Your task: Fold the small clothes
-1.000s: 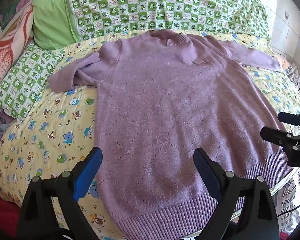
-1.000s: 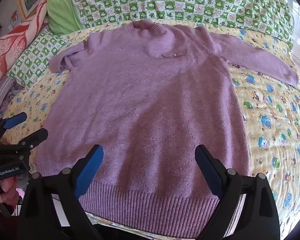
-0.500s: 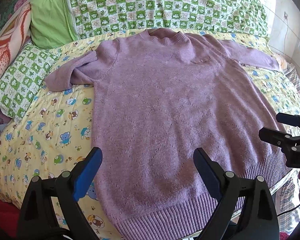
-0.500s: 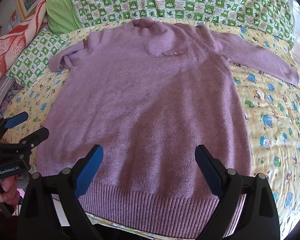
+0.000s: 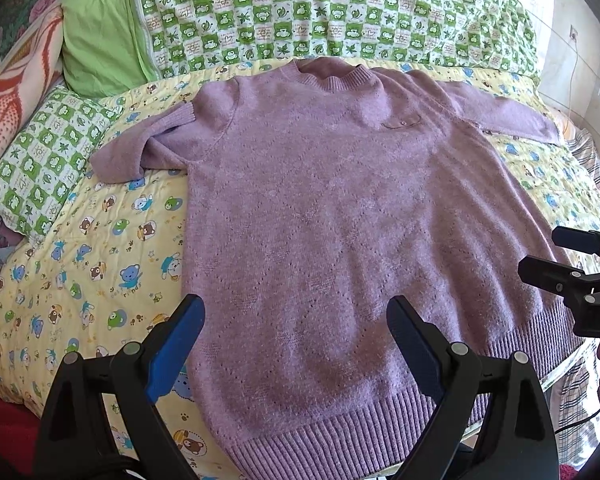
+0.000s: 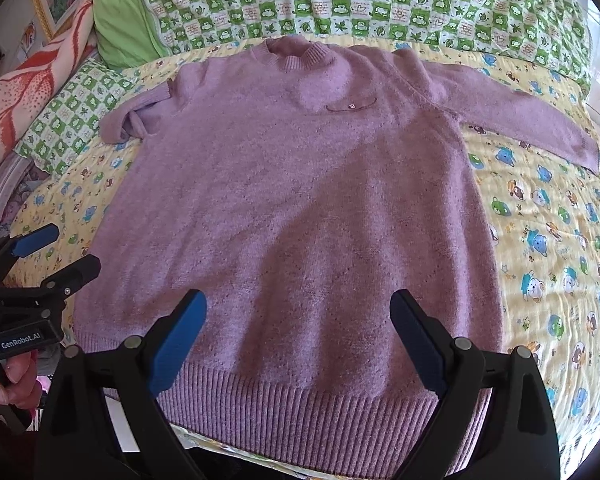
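A lilac knitted sweater point(image 5: 340, 216) point(image 6: 292, 200) lies flat, front up, on a yellow cartoon-print bedspread, collar at the far end and ribbed hem nearest me. Its left sleeve point(image 5: 136, 152) is bunched short; its right sleeve point(image 6: 516, 116) stretches out straight. My left gripper point(image 5: 296, 316) hovers open over the hem's left half, nothing between its blue pads. My right gripper point(image 6: 298, 312) hovers open above the hem's middle, also empty. Each gripper shows at the edge of the other's view: the right gripper point(image 5: 556, 256), the left gripper point(image 6: 56, 252).
The yellow bedspread point(image 5: 80, 280) point(image 6: 560, 248) lies bare on both sides of the sweater. A green checked quilt point(image 5: 320, 12) and a green pillow point(image 5: 96, 36) line the far end. A hand point(image 6: 8, 380) holds the left gripper. The bed's near edge runs just under the hem.
Both views have shifted slightly forward and leftward over the sweater. The sweater itself has not moved, and both grippers stay open.
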Demonstrator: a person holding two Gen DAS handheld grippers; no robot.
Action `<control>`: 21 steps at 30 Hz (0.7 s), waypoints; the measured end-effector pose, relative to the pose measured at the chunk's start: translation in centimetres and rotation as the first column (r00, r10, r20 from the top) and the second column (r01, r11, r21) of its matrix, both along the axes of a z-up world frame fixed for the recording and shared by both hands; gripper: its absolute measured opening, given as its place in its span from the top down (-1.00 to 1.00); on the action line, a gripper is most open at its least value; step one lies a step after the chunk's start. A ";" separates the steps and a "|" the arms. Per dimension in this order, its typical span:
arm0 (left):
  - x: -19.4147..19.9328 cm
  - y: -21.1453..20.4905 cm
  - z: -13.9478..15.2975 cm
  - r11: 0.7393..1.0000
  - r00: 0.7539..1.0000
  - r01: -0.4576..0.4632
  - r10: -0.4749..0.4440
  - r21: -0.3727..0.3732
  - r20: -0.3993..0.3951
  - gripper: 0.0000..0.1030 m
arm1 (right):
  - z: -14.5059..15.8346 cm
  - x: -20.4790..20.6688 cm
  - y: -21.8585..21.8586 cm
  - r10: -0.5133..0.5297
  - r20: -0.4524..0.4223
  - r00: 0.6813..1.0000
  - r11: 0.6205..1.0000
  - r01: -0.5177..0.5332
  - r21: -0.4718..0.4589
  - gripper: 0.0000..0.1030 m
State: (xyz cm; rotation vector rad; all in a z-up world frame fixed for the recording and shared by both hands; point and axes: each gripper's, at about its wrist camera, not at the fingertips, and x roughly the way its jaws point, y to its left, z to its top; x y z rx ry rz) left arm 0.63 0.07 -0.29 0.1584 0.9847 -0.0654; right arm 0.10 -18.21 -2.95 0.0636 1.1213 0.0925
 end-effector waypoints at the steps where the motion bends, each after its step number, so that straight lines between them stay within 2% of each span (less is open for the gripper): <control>1: 0.0 0.0 0.0 1.000 1.000 -0.001 0.001 0.007 -0.007 -0.81 | 0.1 0.0 0.0 0.001 0.023 1.000 1.000 -0.001 0.010 -0.81; 3: 0.1 0.0 0.1 1.000 1.000 -0.003 0.003 0.007 -0.012 -0.81 | 0.1 0.0 -0.1 -0.001 0.054 0.999 1.000 -0.001 0.024 -0.81; 7: 0.2 0.1 0.1 1.000 0.999 -0.008 0.009 -0.029 0.044 -0.81 | 0.3 0.2 -0.5 -0.010 0.091 0.996 0.999 0.006 0.044 -0.81; 14: 1.4 -0.3 -0.3 0.998 1.000 -0.009 0.011 -0.067 0.023 -0.81 | 0.4 0.4 -1.2 -0.028 0.102 0.994 1.000 0.028 -0.003 -0.81; 21: 2.7 -1.2 -0.4 0.999 1.000 0.000 0.000 -0.054 0.004 -0.81 | -0.3 1.5 -2.2 -0.031 0.074 0.997 0.997 0.026 0.073 -0.81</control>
